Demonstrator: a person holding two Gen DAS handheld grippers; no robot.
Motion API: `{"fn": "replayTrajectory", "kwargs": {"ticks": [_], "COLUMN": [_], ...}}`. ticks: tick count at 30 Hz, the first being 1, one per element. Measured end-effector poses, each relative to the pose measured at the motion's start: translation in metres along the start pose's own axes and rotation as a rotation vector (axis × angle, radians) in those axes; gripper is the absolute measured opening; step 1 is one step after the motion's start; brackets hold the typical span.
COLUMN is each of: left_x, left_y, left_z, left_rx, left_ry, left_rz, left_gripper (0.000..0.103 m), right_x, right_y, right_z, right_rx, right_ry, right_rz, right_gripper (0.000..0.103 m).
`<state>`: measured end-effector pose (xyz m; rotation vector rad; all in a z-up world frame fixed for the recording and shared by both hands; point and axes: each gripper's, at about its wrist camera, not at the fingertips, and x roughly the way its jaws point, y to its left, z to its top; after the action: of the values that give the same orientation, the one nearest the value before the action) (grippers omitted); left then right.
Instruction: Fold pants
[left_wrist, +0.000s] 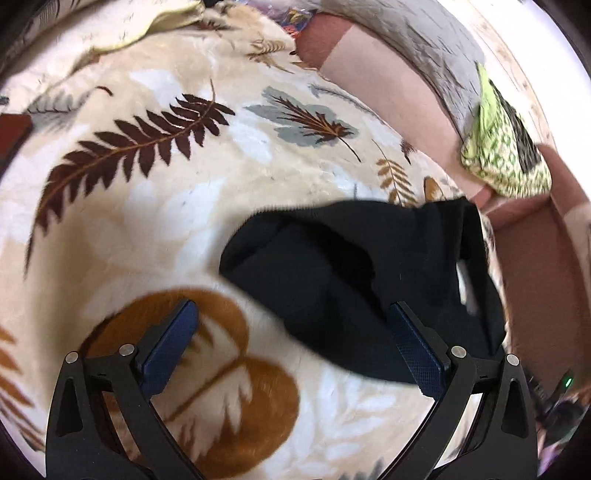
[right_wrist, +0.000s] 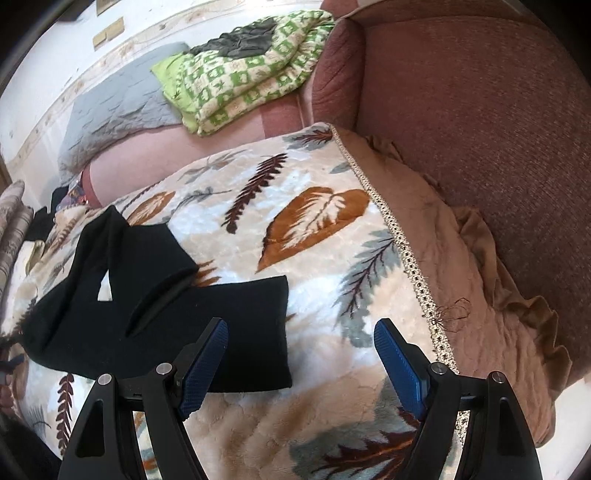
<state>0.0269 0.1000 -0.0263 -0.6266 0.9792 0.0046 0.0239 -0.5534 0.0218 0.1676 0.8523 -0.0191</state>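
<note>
Black pants (left_wrist: 354, 280) lie crumpled on a cream blanket with leaf prints (left_wrist: 147, 221). In the right wrist view the pants (right_wrist: 147, 306) spread left of centre, one leg end flat near my left finger. My left gripper (left_wrist: 295, 325) is open and empty, its right finger (left_wrist: 417, 350) over the pants' edge. My right gripper (right_wrist: 301, 339) is open and empty, above the blanket (right_wrist: 314, 258) just right of the leg end.
A folded green patterned quilt (right_wrist: 243, 74) and a grey quilt (right_wrist: 118, 107) rest on the pink sofa seat behind. A maroon sofa arm (right_wrist: 480, 110) rises at the right, with a brown ruffled cover (right_wrist: 461, 277) beside the blanket's trim.
</note>
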Motion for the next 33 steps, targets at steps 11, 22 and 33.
{"fn": "replayTrajectory", "kwargs": {"ticks": [11,22,33], "left_x": [-0.003,0.002,0.0], "left_y": [0.015,0.003,-0.018], "left_z": [0.024,0.021,0.011], "left_rx": [-0.112,-0.032,0.09], "left_ry": [0.014,0.001,-0.024], "left_rz": [-0.217,-0.147,-0.086], "left_gripper": [0.092,0.009,0.008], "right_x": [-0.004,-0.002,0.027], "right_y": [0.003,-0.004,-0.077], "right_z": [0.002,0.003,-0.028], "right_rx": [-0.012,0.027,0.594], "right_ry": [-0.01,0.006,0.152], "right_rz": [0.008,0.009,0.443], "right_gripper": [0.08,0.08,0.08]}}
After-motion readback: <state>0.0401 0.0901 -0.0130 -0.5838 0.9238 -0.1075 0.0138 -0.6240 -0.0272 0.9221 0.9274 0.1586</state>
